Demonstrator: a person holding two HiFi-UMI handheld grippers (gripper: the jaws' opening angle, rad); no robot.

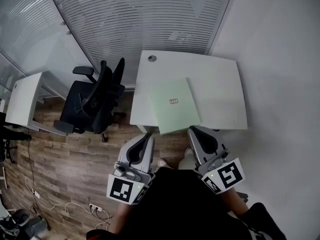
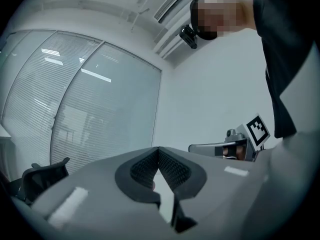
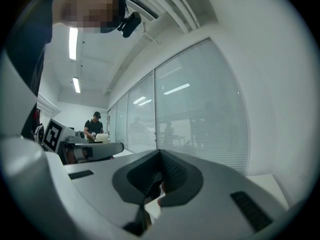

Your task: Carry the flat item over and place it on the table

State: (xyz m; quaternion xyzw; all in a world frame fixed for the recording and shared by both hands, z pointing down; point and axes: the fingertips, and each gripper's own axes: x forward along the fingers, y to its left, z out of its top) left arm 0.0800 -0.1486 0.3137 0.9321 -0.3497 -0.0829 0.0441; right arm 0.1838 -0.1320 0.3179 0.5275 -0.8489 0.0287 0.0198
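Note:
A pale green flat item [image 1: 175, 105] lies on the white table [image 1: 220, 84], its near edge hanging a little over the table's front edge. My left gripper [image 1: 148, 137] is held close to my body, short of the table, shut and holding nothing. Beside it, my right gripper [image 1: 192, 130] points toward the item's near corner, also shut and holding nothing. In the left gripper view the left gripper [image 2: 159, 151] aims up at a glass wall. In the right gripper view the right gripper [image 3: 160, 153] aims up at glass panels too. Neither gripper view shows the item.
A black office chair [image 1: 95, 101] stands left of the table. A second white desk [image 1: 22, 99] is at the far left. Cables and a power strip [image 1: 95, 207] lie on the wood floor. A glass wall with blinds [image 1: 140, 19] runs behind. A person [image 3: 94, 126] stands far off.

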